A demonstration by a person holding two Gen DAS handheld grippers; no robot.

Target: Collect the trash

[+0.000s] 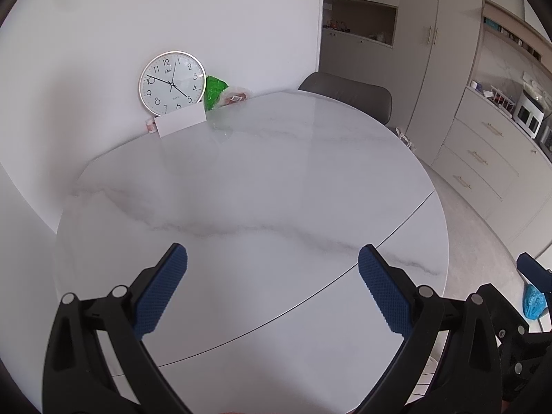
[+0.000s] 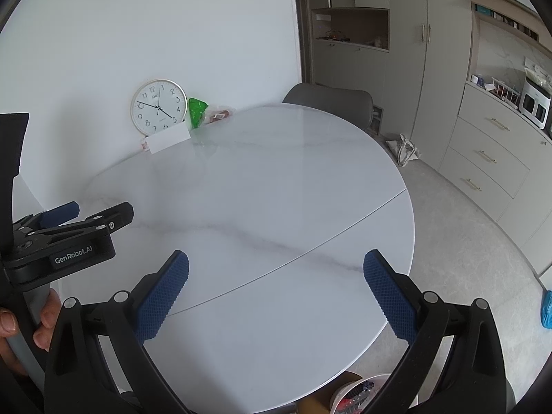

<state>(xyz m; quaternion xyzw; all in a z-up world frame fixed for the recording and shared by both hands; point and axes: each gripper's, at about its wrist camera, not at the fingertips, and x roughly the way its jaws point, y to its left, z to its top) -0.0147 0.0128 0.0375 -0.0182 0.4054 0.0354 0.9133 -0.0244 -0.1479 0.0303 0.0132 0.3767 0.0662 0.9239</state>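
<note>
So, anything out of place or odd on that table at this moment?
Yes: a wall clock stands on the table leaning against the wall instead of hanging. Beside it lie a crumpled green bag and a clear wrapper. Nothing looks spilled or broken. Both grippers, left and right, are open and empty.

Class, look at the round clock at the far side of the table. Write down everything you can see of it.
The wall clock is round, with a thin silvery rim, a white face, black numerals and slim black hands reading about ten to five. It stands upright at the far edge of the marble table, apparently leaning on the white wall. A white card hides its lowest part; a green bag sits just to its right. Neither gripper is near it.
</note>
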